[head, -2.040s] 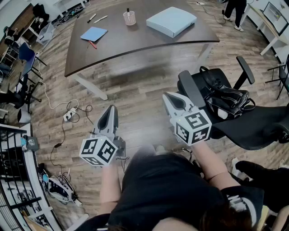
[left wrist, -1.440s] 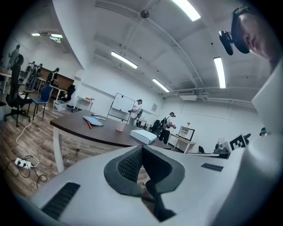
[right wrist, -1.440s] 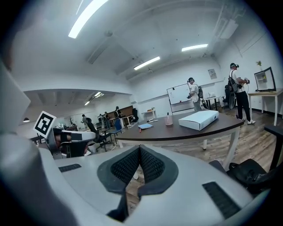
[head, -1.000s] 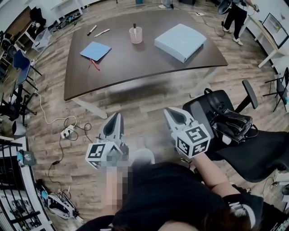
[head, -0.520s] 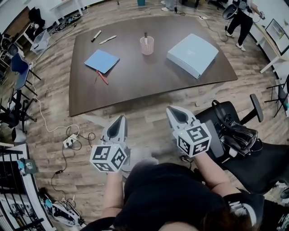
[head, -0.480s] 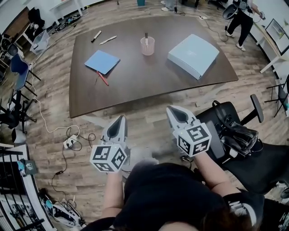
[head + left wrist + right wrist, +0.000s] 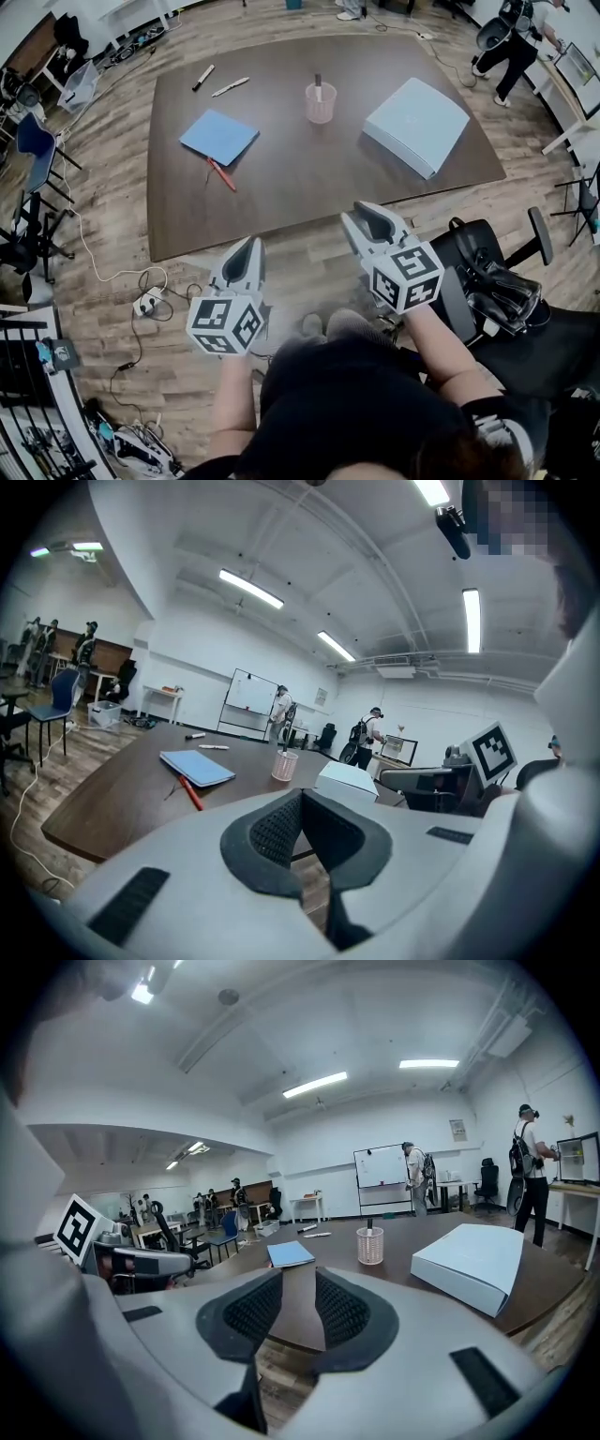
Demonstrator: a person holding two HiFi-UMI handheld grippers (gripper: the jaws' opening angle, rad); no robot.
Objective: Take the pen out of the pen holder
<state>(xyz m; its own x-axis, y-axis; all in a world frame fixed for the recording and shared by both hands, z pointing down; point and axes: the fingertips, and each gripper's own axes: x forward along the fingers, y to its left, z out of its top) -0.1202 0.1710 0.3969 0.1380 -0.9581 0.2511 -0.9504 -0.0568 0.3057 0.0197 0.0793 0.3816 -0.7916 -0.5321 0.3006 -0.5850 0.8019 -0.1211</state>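
- Pen (image 7: 318,86): upright in the pen holder (image 7: 321,105), mid-tabletop (image 7: 281,187) toward the far edge. Likely light, stiff and smooth; grip the exposed top. The pen holder may lift with it.
- Left gripper (image 7: 250,246): fingers together, empty.
- Right gripper (image 7: 362,216): fingers apart, just opened, empty.
- Compared with earlier, both grippers are nearer the tabletop's near edge.

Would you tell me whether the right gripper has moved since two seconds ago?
Yes: the right gripper has come forward to the near edge of the table, from well short of it. Its claw has just been opening, with nothing in it.
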